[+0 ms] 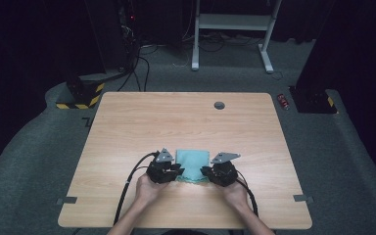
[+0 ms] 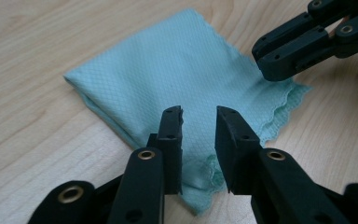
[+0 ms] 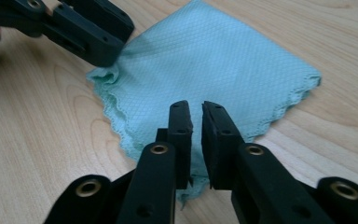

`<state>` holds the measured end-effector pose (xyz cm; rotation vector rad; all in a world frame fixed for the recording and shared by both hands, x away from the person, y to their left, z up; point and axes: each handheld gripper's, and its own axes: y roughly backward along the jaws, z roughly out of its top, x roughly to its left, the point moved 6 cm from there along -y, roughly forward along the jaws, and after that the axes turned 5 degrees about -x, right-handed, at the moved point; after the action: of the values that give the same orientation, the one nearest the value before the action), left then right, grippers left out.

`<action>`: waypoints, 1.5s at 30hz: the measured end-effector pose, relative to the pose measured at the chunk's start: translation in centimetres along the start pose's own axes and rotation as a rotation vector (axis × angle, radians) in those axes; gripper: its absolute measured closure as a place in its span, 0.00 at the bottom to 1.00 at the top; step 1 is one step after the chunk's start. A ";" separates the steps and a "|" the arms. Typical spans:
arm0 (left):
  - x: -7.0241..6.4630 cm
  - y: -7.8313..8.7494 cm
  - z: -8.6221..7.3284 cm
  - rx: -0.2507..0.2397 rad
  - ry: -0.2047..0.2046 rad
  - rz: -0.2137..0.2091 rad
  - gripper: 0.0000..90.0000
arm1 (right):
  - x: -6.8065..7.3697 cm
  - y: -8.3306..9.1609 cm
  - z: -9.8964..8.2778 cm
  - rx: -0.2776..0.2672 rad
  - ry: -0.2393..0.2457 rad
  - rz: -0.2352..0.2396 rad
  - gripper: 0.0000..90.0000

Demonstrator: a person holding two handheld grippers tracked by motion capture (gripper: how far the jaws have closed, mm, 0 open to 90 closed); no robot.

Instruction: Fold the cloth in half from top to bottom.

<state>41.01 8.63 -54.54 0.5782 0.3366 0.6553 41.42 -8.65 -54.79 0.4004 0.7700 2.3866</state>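
Observation:
A folded teal cloth lies flat on the wooden table, near its front middle. My left gripper is at the cloth's near-left corner. In the left gripper view its jaws stand open a finger's width apart, with the ruffled corner of the cloth low between them. My right gripper is at the near-right corner. In the right gripper view its jaws are closed to a thin slit on the edge of the cloth. Each gripper view also shows the other gripper's tip touching the cloth's edge.
A round grey grommet sits near the table's far edge. Grey tape tabs mark the front corners. Beyond the table stand a white desk frame, a yellow-and-black striped base and floor cables.

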 end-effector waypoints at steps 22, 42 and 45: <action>0.3 1.1 0.6 -0.015 0.022 0.058 0.69 | 0.8 0.2 0.0 0.007 0.051 -0.014 0.86; 1.6 3.0 -2.0 0.023 0.029 0.101 0.62 | 0.8 0.7 -1.2 0.012 0.073 -0.034 0.77; 1.3 2.5 -0.3 -0.028 0.018 0.083 0.60 | 0.4 0.4 -0.3 -0.009 0.050 -0.034 0.79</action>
<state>40.66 11.25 -53.46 0.5616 0.3214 0.7445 40.75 -8.80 -54.74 0.3221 0.7826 2.3757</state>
